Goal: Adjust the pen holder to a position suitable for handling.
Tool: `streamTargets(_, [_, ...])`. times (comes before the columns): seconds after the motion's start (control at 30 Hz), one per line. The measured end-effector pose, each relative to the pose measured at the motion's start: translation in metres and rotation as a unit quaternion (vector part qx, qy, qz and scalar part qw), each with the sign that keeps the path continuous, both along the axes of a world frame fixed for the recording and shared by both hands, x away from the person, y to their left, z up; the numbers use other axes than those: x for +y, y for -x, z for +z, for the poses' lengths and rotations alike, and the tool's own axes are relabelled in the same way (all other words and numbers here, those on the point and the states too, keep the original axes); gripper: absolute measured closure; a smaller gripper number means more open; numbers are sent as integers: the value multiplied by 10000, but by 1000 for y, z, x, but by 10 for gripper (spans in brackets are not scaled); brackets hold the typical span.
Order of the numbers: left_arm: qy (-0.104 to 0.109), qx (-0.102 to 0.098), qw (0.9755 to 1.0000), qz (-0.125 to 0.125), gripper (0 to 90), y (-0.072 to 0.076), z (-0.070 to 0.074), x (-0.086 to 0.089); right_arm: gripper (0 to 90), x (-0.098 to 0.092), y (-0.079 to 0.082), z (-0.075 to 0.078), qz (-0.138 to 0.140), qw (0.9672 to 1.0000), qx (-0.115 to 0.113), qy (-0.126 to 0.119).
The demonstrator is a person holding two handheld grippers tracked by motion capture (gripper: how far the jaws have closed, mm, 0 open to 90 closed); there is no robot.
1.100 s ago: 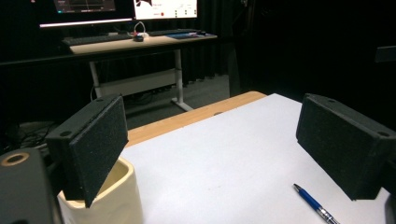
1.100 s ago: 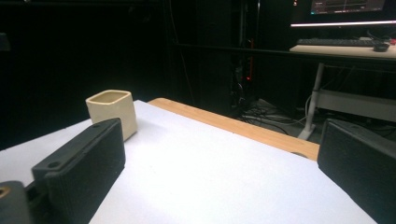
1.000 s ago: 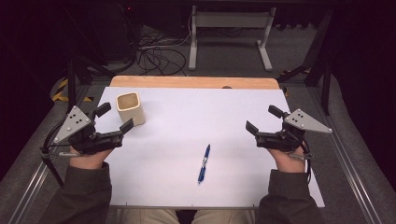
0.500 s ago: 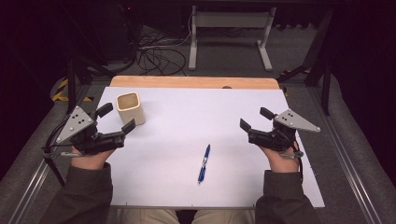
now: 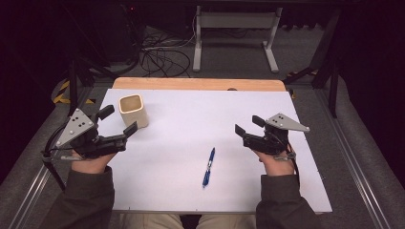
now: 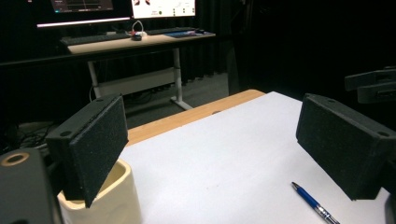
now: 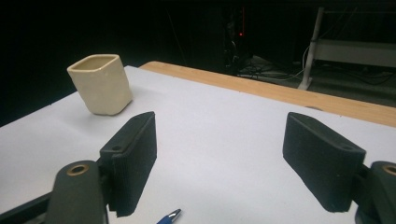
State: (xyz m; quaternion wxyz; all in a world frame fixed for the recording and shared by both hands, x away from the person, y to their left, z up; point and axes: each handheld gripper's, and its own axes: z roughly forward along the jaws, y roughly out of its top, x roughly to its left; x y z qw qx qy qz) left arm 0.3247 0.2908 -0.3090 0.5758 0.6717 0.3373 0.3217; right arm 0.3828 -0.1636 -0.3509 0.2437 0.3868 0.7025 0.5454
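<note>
High view: a white sheet (image 5: 191, 124) covers the table, with a strip of wood tabletop (image 5: 200, 84) showing along its far edge. A blue pen (image 5: 208, 166) lies on the sheet a little below the middle of the frame, running from lower left to upper right. A cream square cup (image 5: 133, 110) stands upright in the upper left part of the sheet.

The right gripper (image 5: 247, 128) sits at the middle right of the frame, held in the person's right hand (image 5: 274, 162), pointing toward the left of the picture. Its jaws stand apart with nothing between them, and they have just been closing. The pen lies to the lower left of it, near but not touching.

The left gripper (image 5: 117, 120) is at the middle left, held in the left hand (image 5: 90, 163); its jaws are spread wide and empty, and one jaw tip sits just beside the cup.

In the right gripper view, the two black pads (image 7: 135, 158) frame bare sheet, with the pen's tip (image 7: 169, 217) at the bottom edge and the cup (image 7: 100, 84) at upper left.

In the left gripper view, the cup (image 6: 112, 200) sits at the lower left behind one pad, and the pen (image 6: 314, 203) lies at lower right.
</note>
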Motion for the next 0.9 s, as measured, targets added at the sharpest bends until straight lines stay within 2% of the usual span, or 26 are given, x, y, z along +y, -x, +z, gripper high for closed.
streamTargets(0.3, [-6, 7, 10000, -25, 101, 0, -1, -2, 304, 9, -4, -7, 80, 9995, 260, 144])
streamTargets(0.57, [-9, 13, 10000, -48, 100, 0, -1, -2, 330, 21, -10, -17, 164, 9969, 721, 275])
streamTargets(0.9, [-30, 15, 10000, -49, 102, 0, -1, -3, 346, 29, -16, -25, 200, 9934, 1077, 352])
